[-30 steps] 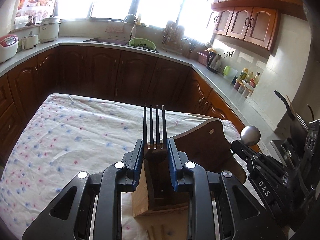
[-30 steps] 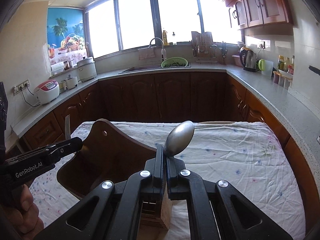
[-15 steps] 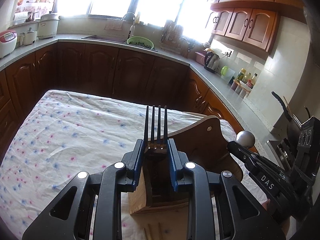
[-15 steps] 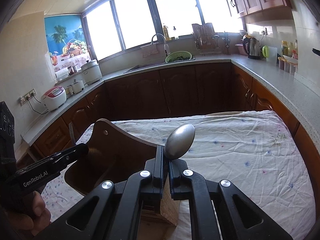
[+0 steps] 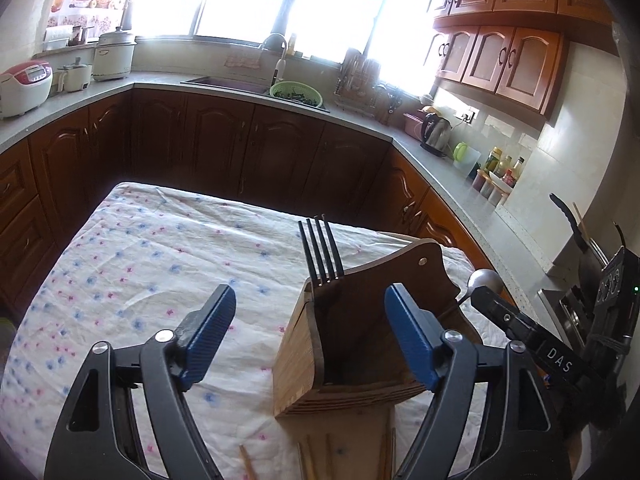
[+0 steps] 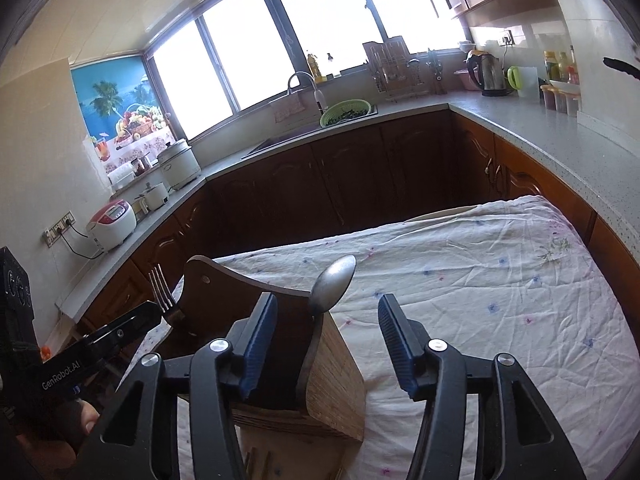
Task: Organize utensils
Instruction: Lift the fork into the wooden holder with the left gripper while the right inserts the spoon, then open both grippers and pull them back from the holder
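A wooden utensil holder (image 5: 352, 344) (image 6: 280, 344) stands on the flowered tablecloth. A fork (image 5: 322, 250) stands tines up in its left side; it also shows in the right wrist view (image 6: 162, 288). A spoon (image 6: 334, 284) stands bowl up in its right side, its bowl visible in the left wrist view (image 5: 485, 280). My left gripper (image 5: 310, 336) is open and empty, its jaws wide apart just in front of the holder. My right gripper (image 6: 326, 344) is open and empty, its left jaw over the holder.
The table (image 6: 480, 300) carries a white flowered cloth. Several chopsticks (image 5: 308, 460) lie at the holder's near foot. Dark wooden cabinets and a grey counter (image 5: 460, 176) with a sink, kettle and jars ring the table.
Both grippers have opened and let go: the fork and the spoon now stand in the holder. Both grippers have drawn back a little.
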`<state>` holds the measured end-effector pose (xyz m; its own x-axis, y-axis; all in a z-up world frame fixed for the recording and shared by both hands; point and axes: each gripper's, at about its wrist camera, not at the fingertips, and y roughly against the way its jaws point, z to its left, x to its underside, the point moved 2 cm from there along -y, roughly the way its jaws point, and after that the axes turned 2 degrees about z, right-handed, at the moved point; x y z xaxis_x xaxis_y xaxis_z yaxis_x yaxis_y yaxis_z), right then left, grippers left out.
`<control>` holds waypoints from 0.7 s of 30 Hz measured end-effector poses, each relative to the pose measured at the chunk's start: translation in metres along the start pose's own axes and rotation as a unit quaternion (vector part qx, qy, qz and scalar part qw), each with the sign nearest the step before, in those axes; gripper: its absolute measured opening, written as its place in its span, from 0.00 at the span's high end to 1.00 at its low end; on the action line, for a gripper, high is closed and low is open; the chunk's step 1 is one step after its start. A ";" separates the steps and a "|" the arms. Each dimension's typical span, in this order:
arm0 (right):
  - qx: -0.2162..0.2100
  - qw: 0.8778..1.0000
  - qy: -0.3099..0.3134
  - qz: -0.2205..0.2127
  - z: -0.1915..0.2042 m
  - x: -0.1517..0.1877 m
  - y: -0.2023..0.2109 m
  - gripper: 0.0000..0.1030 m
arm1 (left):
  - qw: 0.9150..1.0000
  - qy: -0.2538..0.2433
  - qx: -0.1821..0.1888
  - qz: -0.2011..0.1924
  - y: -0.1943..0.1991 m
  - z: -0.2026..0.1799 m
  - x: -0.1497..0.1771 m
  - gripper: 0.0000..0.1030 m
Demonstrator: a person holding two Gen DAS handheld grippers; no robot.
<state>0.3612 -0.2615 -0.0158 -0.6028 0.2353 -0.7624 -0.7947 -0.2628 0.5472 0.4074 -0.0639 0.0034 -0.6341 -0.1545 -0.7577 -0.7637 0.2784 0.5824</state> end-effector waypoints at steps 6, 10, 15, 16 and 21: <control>-0.005 0.999 -0.034 -0.009 -0.007 0.008 0.024 0.16 | 1.000 0.022 -0.012 0.014 0.028 0.022 0.016 0.06; -0.007 0.999 -0.039 -0.023 -0.003 0.017 0.050 0.11 | 0.999 0.037 -0.009 0.019 0.053 0.037 0.031 0.06; -0.012 0.999 -0.022 -0.036 0.011 0.030 0.089 0.11 | 0.999 0.043 -0.012 0.028 0.085 0.049 0.051 0.06; -0.010 0.999 -0.017 -0.044 0.014 0.035 0.098 0.11 | 0.999 0.043 -0.010 0.028 0.092 0.050 0.056 0.05; -0.012 0.998 -0.006 -0.057 0.026 0.056 0.135 0.11 | 0.999 0.038 -0.011 0.019 0.128 0.054 0.072 0.05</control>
<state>0.2185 -0.2593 0.0248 -0.5093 0.2755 -0.8153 -0.8564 -0.2554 0.4487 0.2701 0.0116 0.0073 -0.6688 -0.2154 -0.7116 -0.7414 0.2651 0.6165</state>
